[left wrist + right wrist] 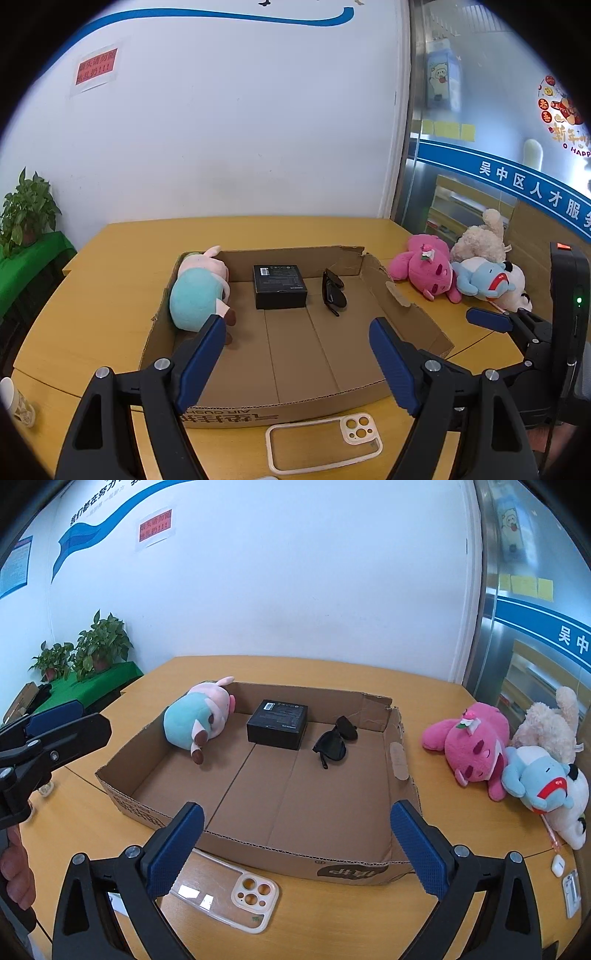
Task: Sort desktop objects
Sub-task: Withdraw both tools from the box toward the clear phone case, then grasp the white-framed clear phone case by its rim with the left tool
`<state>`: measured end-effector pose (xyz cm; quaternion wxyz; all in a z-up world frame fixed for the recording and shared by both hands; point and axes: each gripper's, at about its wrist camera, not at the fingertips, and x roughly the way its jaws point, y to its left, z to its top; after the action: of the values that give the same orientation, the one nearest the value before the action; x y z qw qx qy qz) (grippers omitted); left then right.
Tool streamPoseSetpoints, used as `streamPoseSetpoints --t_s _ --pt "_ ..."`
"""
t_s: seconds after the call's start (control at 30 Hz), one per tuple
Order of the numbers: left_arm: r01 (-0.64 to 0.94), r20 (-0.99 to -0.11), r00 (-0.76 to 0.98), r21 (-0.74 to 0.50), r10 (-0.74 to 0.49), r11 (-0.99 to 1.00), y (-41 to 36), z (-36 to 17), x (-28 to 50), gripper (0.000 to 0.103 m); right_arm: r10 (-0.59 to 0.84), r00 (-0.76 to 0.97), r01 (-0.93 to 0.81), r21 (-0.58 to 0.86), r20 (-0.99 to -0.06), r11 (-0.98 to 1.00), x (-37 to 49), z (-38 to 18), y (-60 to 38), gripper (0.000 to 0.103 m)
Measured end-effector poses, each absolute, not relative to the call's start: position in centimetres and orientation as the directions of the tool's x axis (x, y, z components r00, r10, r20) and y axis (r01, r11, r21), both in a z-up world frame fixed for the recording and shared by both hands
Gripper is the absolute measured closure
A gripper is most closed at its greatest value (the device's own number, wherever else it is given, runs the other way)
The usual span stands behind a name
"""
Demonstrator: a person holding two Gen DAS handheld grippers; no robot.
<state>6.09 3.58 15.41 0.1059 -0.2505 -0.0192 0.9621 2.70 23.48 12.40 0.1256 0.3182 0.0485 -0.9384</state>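
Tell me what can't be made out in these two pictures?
- Red wall notice: print too small and blurred in both views.
- Paper cup: cut off by the left wrist view's edge.
- White plush: mostly hidden under the blue plush, right wrist view.
- Small white items at the table edge: too small to identify.
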Motion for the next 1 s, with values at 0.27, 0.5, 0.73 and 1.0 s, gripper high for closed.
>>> streamPoseSetpoints --t_s 0.27,0.5,0.73,1.0 --pt "-0.204 -0.538 -0.808 -0.130 0.242 -0.970 2.6 12.6 4.0 0.023 -0.224 -0.734 0.277 0.019 -0.641 -0.961 1.2 10.6 23.0 0.001" --pt "-0.194 -0.651 -0.705 -0.204 0.281 -0.960 0.6 6.5 3.8 0.023 -0.270 -0.611 0.294 0.103 -0.745 -0.950 1.2 4.2 24.0 0.004" --pt "-0.173 -0.736 -0.607 -0.247 0.301 -0.953 -0.5 1.9 3.3 0.025 -0.301 -0.456 0.298 0.175 -0.838 -0.938 1.0 -2.9 23.5 0.016" --pt "-0.198 -0.785 -0.482 -0.334 0.388 -0.922 0.1 -1.8 1.7 0.026 -0.382 -0.418 0.375 0.226 -0.824 -0.899 1.2 -3.8 21.8 0.014"
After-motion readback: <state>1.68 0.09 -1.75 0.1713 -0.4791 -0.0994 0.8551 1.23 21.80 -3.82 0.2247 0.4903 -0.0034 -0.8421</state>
